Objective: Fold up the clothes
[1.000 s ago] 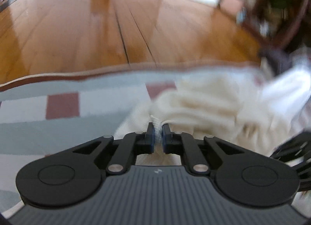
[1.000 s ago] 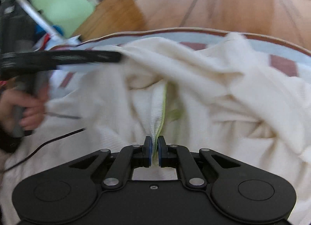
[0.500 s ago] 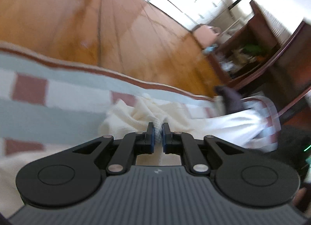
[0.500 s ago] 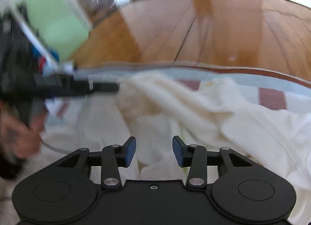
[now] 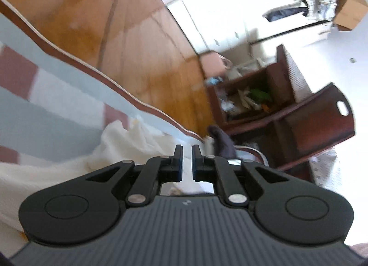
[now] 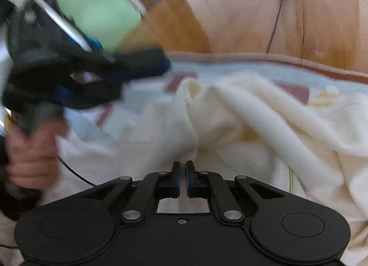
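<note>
a: where's the cream garment [image 6: 264, 114]?
b: bunched in folds on the striped blanket [image 5: 46, 114], by its edge near the wooden floor [image 5: 128, 36].
a: and the right claw [image 6: 183, 169]?
b: fingers nearly together, a ridge of the cream garment running right up to the tips. whether cloth is pinched there, i cannot tell (the slit looks pale, nothing more).
a: left claw [image 5: 187, 151]?
b: fingers close with a narrow gap. its body hides whatever lies under them, so i cannot tell if it holds anything. from the right wrist view it's a dark blur, the hand [image 6: 32, 151] on its handle.
a: background?
b: a smeared brown shelf [image 5: 271, 102], contents unreadable.
</note>
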The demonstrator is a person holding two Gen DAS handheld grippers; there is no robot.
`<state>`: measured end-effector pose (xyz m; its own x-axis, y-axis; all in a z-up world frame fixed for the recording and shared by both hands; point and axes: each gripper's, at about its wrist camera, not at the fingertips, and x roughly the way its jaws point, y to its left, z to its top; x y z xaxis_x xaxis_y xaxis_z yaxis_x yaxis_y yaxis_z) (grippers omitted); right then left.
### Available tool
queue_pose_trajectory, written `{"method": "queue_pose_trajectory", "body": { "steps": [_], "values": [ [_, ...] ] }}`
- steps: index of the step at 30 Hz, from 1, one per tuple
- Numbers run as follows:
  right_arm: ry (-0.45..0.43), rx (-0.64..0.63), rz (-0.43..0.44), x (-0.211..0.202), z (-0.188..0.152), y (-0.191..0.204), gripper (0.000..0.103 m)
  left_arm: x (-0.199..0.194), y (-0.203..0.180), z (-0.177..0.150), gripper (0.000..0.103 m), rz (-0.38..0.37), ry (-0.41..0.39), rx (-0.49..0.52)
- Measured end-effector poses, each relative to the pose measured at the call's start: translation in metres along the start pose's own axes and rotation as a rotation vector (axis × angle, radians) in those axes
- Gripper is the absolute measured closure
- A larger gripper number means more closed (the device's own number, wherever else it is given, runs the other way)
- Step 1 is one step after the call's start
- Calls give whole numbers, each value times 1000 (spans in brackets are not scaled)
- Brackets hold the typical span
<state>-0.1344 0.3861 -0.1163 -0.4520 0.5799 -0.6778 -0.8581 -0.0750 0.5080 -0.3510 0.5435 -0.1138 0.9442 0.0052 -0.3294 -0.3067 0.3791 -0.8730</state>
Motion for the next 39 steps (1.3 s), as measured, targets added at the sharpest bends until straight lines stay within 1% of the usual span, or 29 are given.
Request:
{"method": "queue_pose_trajectory", "body": {
  "steps": [1, 3, 6, 9, 11, 12, 13, 15, 17, 18, 19, 21, 23, 24, 25, 26, 27, 29, 30, 32, 34, 35, 36, 37, 39],
  "values": [
    [-26, 9, 5, -10, -3, 2, 96, -1, -1, 1, 95, 26, -8, 12],
    [-73, 31, -1, -30, -10, 6, 97, -4, -6, 1, 95, 49, -12, 43],
    [-130, 39, -22, -60, -19, 8, 97, -9, -13, 0, 95, 57, -11, 82],
    [-167, 35, -69, -85, -24, 4, 98, -14, -21, -1, 86, 88, 1, 131],
    [-184, 30, -102, -101, -27, 1, 99, -14, -29, -3, 76, 104, 22, 187],
    [-171, 19, -122, -104, -28, -2, 99, -13, -33, -5, 62, 117, 38, 218],
    [-158, 9, -142, -108, -28, -5, 100, -10, -38, -8, 55, 145, 54, 264],
    [-111, 3, -189, -111, -34, -16, 100, -2, -48, -17, 55, 212, 91, 367],
    [-57, 11, -233, -110, -42, -29, 100, 12, -56, -30, 55, 296, 162, 479],
    [-57, 28, -218, -111, -43, -34, 100, 20, -58, -37, 55, 333, 201, 522],
    [-59, 43, -203, -111, -42, -38, 99, 27, -59, -42, 55, 353, 240, 549],
    [-77, 53, -176, -106, -33, -37, 94, 38, -60, -53, 56, 377, 311, 593],
    [-89, 52, -147, -98, -23, -35, 93, 46, -59, -62, 58, 428, 358, 639],
    [-79, 34, -141, -92, -17, -32, 91, 49, -58, -64, 60, 449, 368, 649],
    [-69, 16, -138, -85, -11, -28, 89, 52, -57, -65, 63, 469, 376, 659],
    [-61, -6, -140, -78, -5, -25, 78, 52, -55, -65, 65, 475, 379, 659],
    [-54, -29, -145, -71, 1, -22, 62, 51, -54, -63, 68, 475, 376, 652],
    [-45, -87, -163, -59, 6, -17, 52, 48, -53, -59, 72, 466, 363, 634],
    [-21, -110, -169, -51, 9, -18, 51, 46, -50, -56, 75, 462, 359, 627],
    [26, -150, -179, -36, 14, -21, 50, 41, -48, -53, 77, 460, 352, 624],
    [65, -133, -160, -25, 15, -30, 51, 39, -49, -55, 77, 456, 348, 631],
    [68, -129, -119, -25, 13, -30, 55, 38, -49, -56, 77, 452, 346, 633],
    [70, -124, -79, -26, 12, -31, 87, 36, -52, -56, 77, 437, 332, 647],
    [69, -123, -44, -27, 10, -31, 99, 33, -56, -57, 77, 420, 317, 663],
    [36, -136, -10, -38, 6, -26, 100, 25, -65, -58, 77, 377, 277, 709]
  ]
}}
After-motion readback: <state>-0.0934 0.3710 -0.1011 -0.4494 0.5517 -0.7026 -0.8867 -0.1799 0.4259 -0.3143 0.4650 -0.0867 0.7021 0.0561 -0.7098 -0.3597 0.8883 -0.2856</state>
